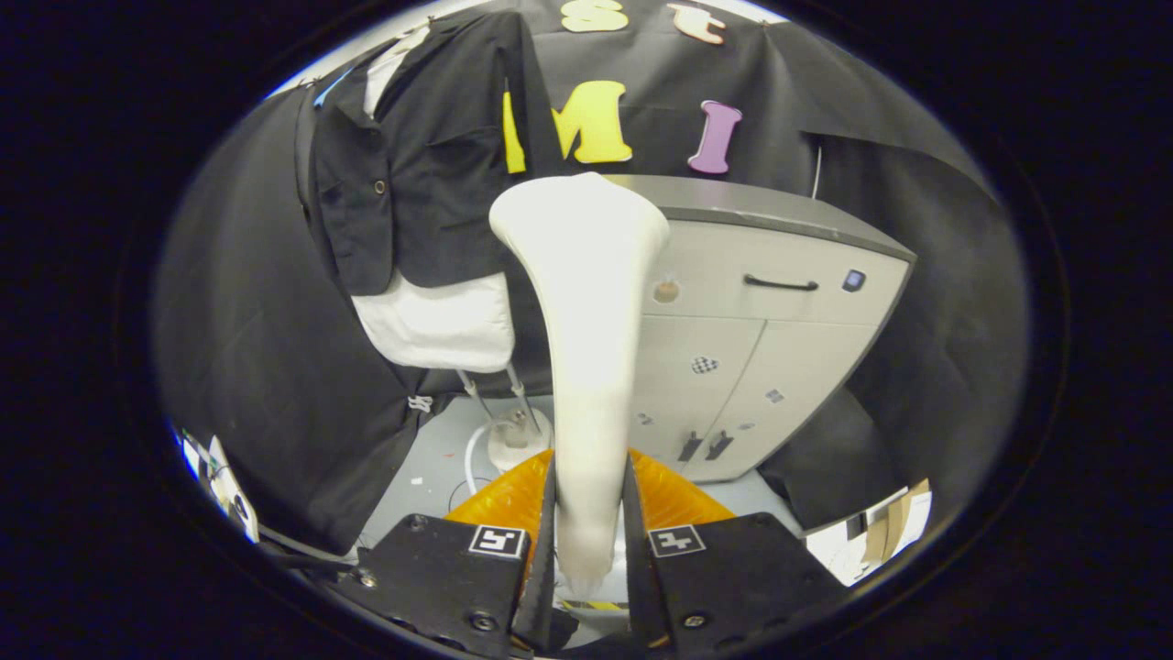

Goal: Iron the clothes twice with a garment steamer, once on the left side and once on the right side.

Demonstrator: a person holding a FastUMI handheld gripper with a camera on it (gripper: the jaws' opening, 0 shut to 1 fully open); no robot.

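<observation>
A staged test booth: black cloth walls [247, 367], a grey cabinet [761, 339], a jacket [412, 183] on a stand.

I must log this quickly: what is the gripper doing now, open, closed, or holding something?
Gripper: closed on the white steamer head's handle, both fingers pressing its sides.

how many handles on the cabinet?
3: one long bar handle on the top drawer of the cabinet, and two short handles low on its doors, right of the steamer head the gripper clamps. Others may be hidden.
</observation>
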